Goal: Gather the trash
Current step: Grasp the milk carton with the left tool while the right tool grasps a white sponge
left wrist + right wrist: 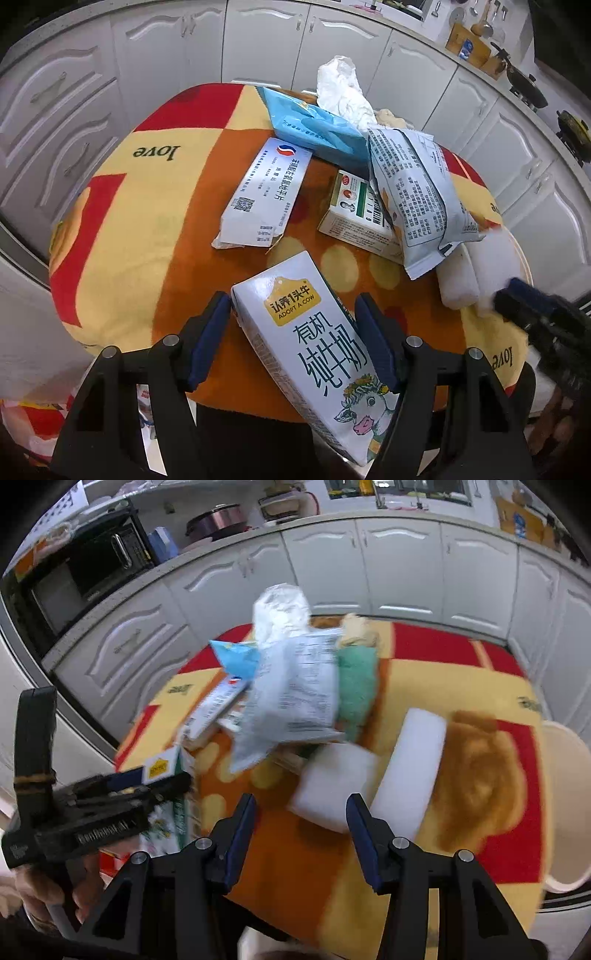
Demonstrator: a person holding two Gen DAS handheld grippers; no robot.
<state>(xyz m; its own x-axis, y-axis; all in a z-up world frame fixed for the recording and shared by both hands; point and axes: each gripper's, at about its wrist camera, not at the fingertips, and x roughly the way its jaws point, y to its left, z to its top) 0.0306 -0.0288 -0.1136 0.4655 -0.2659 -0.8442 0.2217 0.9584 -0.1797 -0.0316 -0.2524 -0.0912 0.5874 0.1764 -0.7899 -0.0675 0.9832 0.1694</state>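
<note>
Crowded bench [147,206], draped in a red, yellow and orange patchwork cloth printed with "love". Near its middle lay a flattened white medicine box [260,197], torn at its near end, and just right of it a green-and-white carton [354,218] partly buried under a grey-blue snack wrapper [417,199]. Behind those sat a light blue tissue pack [314,129] with a crumpled white tissue [343,88] rising from it. At the right edge, two white foam blocks [410,771] lay side by side and touching, beside a green cloth [356,690] and a tan fuzzy patch. Off the bench's right rim stood a cream bin [569,805]. White kitchen cabinets [258,40] wrapped the background (a black microwave [85,576] showed on the counter in the right wrist view).

Left claw [293,343] reached low over the near edge, its blue pads spread on either side of a white "Adopt a Cow" milk carton [317,354]; the carton lay tilted between them, touching the right pad, with a gap at the left one, so no squeeze was evident.

Right claw [301,834] hovered above the orange cloth just short of the foam blocks, parted and holding nothing. Blurred right view; finer details unreadable.
</note>
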